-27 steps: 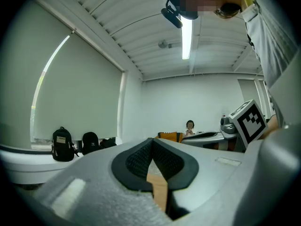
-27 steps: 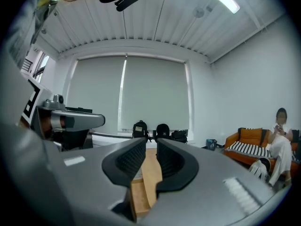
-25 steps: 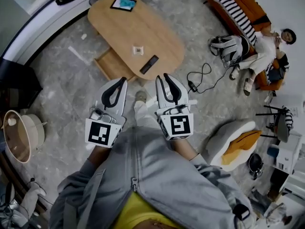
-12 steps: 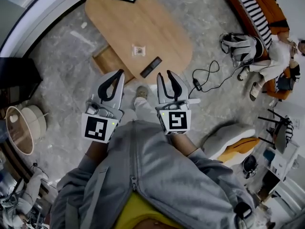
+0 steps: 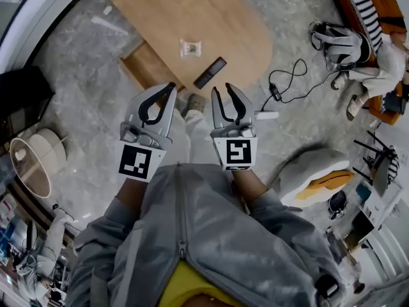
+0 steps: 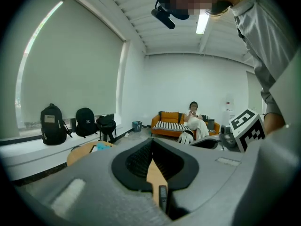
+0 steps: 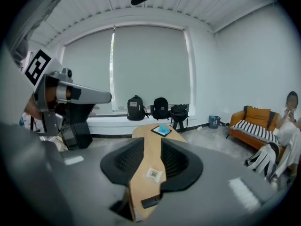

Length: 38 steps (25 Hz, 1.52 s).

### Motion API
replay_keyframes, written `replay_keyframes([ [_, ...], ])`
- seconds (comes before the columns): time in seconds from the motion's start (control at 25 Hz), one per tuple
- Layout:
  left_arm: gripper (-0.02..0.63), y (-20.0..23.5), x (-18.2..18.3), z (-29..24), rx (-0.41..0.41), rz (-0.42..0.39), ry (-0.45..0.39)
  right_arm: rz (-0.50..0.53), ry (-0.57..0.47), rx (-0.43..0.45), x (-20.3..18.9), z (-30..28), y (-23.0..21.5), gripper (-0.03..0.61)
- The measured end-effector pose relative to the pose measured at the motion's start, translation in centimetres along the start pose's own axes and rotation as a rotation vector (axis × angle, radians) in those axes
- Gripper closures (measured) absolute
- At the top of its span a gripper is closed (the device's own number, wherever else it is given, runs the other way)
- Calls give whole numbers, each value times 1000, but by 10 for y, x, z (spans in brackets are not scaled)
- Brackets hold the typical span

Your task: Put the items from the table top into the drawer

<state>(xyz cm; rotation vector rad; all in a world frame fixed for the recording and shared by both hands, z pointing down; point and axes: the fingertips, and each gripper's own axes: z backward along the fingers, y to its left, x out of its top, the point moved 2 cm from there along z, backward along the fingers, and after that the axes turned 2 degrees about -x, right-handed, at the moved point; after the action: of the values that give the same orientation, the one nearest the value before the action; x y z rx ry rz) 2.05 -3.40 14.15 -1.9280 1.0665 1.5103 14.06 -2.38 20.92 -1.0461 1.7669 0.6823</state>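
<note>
A small clear plastic packet with a printed label (image 5: pixel 190 47) lies flat near the middle of the oval light-wood counter (image 5: pixel 230 18). A slim black rectangular remote (image 5: pixel 210 73) lies flat and askew at the counter's near edge, close to the packet but apart from it. A shallow wooden drawer (image 5: pixel 148 74) stands pulled out from under the counter. At the far end lies a dark flat slab (image 7: pixel 162 130) with something blue on it.

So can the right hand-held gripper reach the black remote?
Probably yes. The right hand-held gripper is open and empty, and nothing lies between it and the black remote at the near edge of the table.
</note>
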Motion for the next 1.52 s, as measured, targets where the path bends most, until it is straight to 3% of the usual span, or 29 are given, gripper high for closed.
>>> replay_keyframes([
  [0.32,621,14,-66,-40,-105,31,38,-32,91,-50,-73,-52,-8,463],
  [0.56,621,19,-123,-71,-200,-6,81,-57,152,-74,-134,-87,-13,462],
  [1.12,621,39,-223,-123,-253,34,139,-136,340,-124,-256,-143,-9,446],
  [1.52,621,36,-272,-126,-249,86,237,-320,528,-203,-320,-149,-9,377],
])
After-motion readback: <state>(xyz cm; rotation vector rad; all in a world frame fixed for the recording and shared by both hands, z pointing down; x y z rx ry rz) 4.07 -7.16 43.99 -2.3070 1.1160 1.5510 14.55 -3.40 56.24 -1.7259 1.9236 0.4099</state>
